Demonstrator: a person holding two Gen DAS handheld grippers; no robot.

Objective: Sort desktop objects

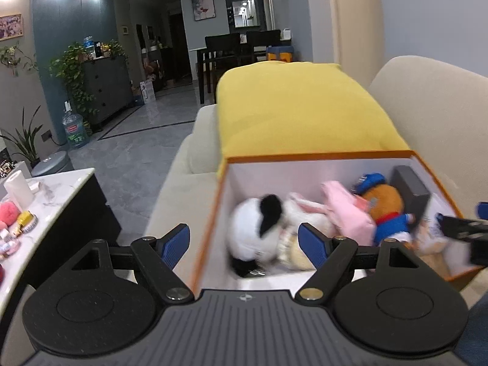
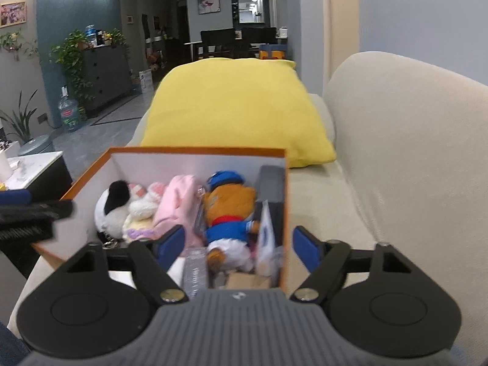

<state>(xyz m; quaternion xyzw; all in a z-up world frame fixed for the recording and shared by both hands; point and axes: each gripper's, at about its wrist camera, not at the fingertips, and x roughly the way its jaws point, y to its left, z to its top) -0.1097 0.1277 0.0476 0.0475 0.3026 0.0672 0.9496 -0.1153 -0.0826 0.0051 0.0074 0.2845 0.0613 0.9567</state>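
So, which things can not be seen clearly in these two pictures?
- Left wrist view: panda toy is motion-blurred; the right gripper is cut off by the edge.
- Right wrist view: the box floor is hidden under toys; the flat packet print is unreadable.

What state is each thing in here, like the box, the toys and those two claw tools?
Orange box: open, no lid on, resting on the sofa.
Panda plush: lying inside the box.
Bear in blue cap: lying inside the box.
Pink cloth: slumped between the toys.
Left gripper: fingers open, empty.
Right gripper: fingers open, empty.
Yellow cushion: lying beyond the box.
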